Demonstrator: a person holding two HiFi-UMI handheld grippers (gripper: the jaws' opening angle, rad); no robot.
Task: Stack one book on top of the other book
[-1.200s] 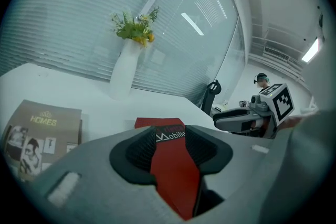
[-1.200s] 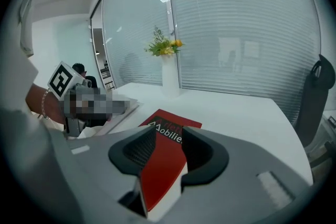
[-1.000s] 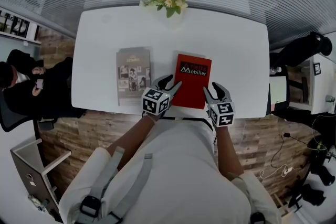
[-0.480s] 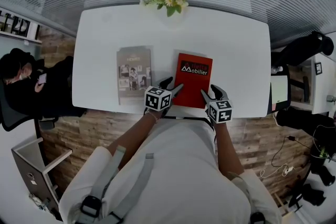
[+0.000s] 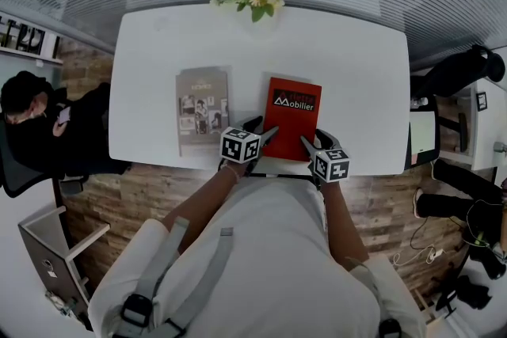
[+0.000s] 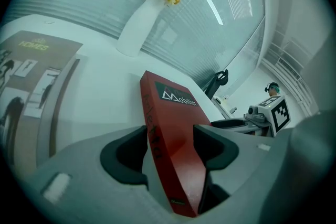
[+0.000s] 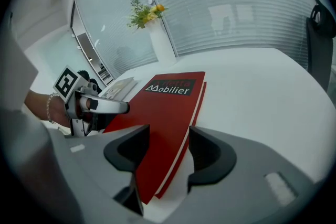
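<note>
Two claws, both spread wide, jaws just opened further. Left gripper [image 6: 173, 143] astride near-left corner of red book [image 5: 291, 111]; right gripper [image 7: 168, 149] astride near-right corner; no pad seen clamping. Red book flat on white table [image 5: 360, 63], long axis running straight away from both, thin, spine to the left. Grey book [image 5: 201, 108] parallel, to the left, apart, nearer left gripper.

left tongs [image 5: 263, 128], right tongs [image 5: 315, 138], just opening, book [image 5: 291, 119] between
</note>
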